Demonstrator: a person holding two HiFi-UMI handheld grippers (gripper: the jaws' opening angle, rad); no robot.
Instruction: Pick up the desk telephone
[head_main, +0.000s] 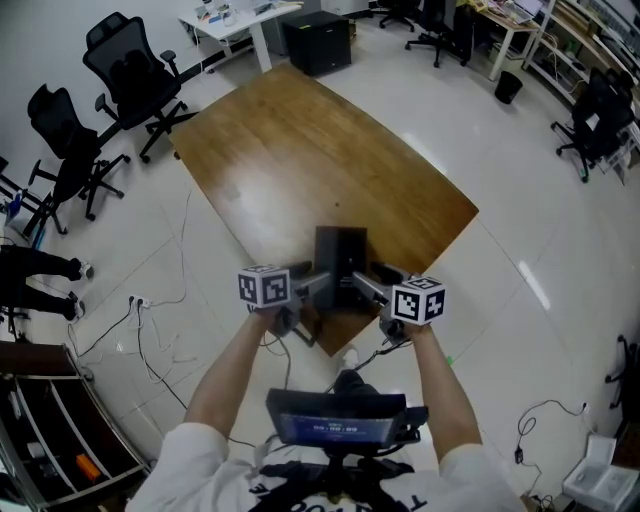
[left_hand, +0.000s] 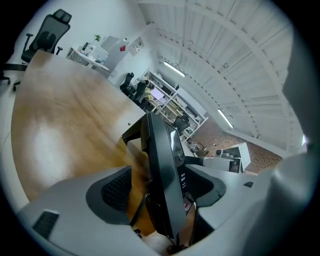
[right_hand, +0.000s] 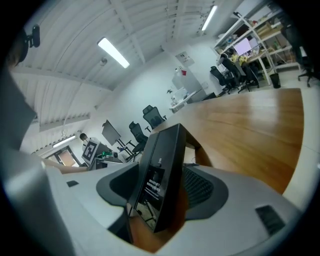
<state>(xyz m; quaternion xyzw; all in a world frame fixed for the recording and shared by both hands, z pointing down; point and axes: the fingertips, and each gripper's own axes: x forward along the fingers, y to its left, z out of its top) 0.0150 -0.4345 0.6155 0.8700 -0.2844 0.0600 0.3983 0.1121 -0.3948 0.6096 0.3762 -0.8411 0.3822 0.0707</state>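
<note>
Here the telephone (head_main: 340, 255) sits between the two tools at the near corner of the wooden bench (head_main: 300, 150). In the head view the left tool (head_main: 318, 284) reaches in from one side and the right tool (head_main: 366, 286) from the other, their marker cubes level with each other. This view shows the phone only as a dark slab and does not show whether it has left the wood. The left gripper view is closer. The left tool (left_hand: 159, 187) has its jaws closed narrowly on the telephone (left_hand: 162, 170), which stands on edge and leans a little, its glossy face turned to the far jaw. A thin dark cord (left_hand: 139, 207) drops beside the near jaw, and a strip of bench (left_hand: 65, 125) shows between that pad and the phone. Beyond the phone's far edge the other grey tool is just visible. The right gripper view shows the opposite side. The right tool (right_hand: 162, 192) clamps the telephone (right_hand: 162, 165) by its other edge, and the phone's back, with a printed label, faces the camera. The bench (right_hand: 250, 125) stretches away past the right-hand jaw, and the left tool's marker cube (right_hand: 90, 150) shows past the other. Only the head view takes in the black office chairs (head_main: 130, 70) well beyond the tools.
</note>
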